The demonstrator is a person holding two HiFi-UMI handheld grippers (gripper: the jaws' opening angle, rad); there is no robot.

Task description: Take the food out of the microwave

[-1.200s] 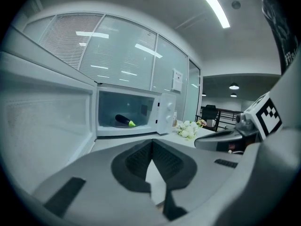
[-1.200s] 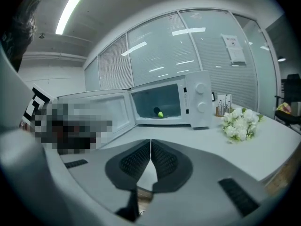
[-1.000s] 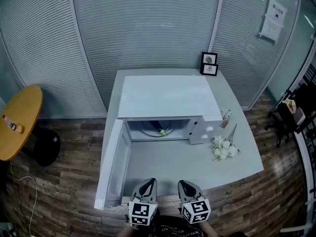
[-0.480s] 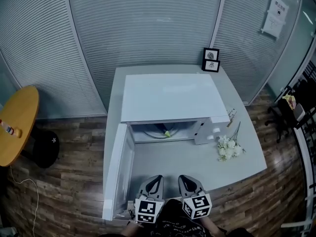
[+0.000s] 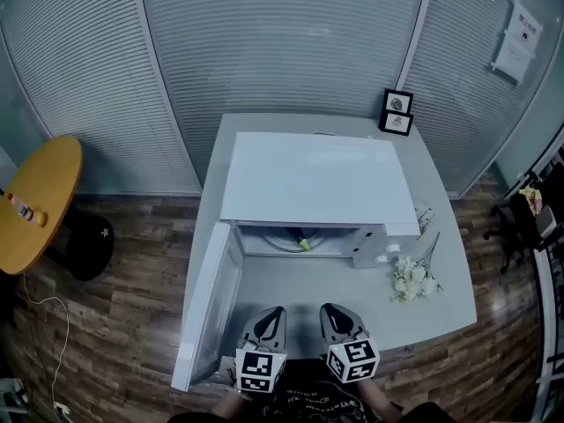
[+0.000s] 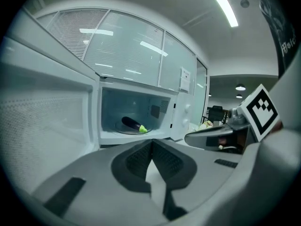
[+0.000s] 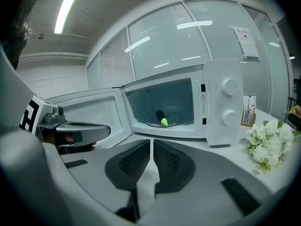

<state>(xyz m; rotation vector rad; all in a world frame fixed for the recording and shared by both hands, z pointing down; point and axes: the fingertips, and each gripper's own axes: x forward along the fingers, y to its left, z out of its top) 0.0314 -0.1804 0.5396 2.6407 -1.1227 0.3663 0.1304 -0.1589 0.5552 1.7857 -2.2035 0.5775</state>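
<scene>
Since a second ago, left tongs (image 6: 151, 142) and right tongs (image 7: 150, 142) are brought nearer the open microwave (image 5: 317, 179). Both are pinched together, empty. Food (image 7: 162, 119) is seen ahead inside, well apart: reach pending.

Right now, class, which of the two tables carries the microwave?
The grey table in the middle; the round orange table at the left does not.

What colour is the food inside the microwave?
The food is dark, nearly black, with a yellow-green tip; clearest in the left gripper view.
</scene>
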